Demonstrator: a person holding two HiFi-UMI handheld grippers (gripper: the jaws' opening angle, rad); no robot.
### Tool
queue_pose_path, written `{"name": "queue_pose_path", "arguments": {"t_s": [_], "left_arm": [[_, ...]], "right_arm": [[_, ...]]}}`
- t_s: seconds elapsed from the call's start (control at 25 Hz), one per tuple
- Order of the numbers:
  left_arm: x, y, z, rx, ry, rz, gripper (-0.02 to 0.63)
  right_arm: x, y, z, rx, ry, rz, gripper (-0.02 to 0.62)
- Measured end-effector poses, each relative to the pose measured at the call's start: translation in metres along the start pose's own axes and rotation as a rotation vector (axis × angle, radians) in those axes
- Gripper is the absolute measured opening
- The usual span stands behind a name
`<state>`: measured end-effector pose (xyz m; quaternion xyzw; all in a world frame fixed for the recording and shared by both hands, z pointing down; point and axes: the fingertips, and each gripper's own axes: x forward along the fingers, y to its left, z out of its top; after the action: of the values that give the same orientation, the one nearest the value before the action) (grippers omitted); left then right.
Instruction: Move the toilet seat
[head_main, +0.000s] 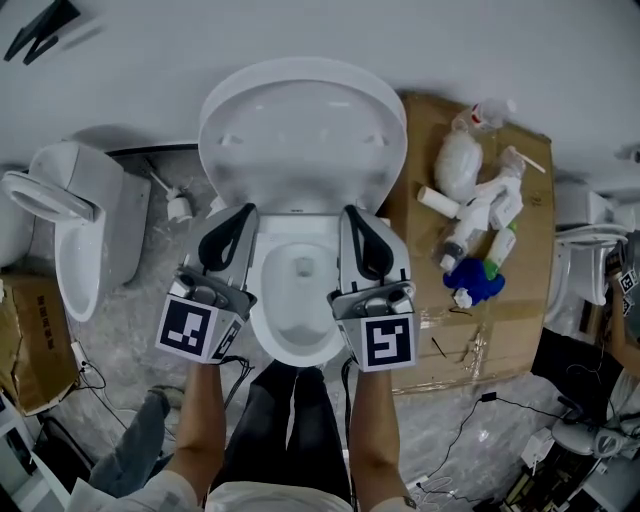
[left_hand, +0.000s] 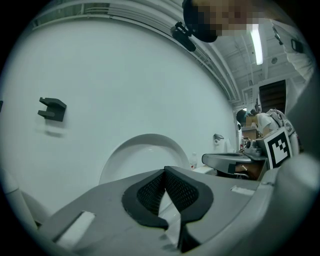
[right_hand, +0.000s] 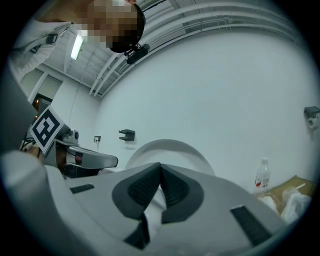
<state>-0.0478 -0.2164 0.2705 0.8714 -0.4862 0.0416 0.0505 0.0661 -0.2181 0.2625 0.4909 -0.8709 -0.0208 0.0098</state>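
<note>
the toilet seat (head_main: 300, 130) is seen raised upright behind the white ceramic bowl (head_main: 298, 345), against the wall. it is judged a stiff, glossy, slippery plastic oval, fairly light, best taken at its free rim. the left gripper (head_main: 243, 215) and right gripper (head_main: 355, 215) are held with jaws together, empty.

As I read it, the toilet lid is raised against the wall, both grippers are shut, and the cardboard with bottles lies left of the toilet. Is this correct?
Only the side is wrong: the head view shows the cardboard with bottles to the right of the toilet. The lid is raised, and the left gripper and right gripper are shut.
</note>
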Motion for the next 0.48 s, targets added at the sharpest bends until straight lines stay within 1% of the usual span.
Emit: {"name": "queue_pose_path", "arguments": {"t_s": [0.48], "left_arm": [[0.031, 0.024, 0.006, -0.019, -0.014, 0.001, -0.011]], "right_arm": [[0.034, -0.018, 0.0, -0.013, -0.014, 0.002, 0.0]]}}
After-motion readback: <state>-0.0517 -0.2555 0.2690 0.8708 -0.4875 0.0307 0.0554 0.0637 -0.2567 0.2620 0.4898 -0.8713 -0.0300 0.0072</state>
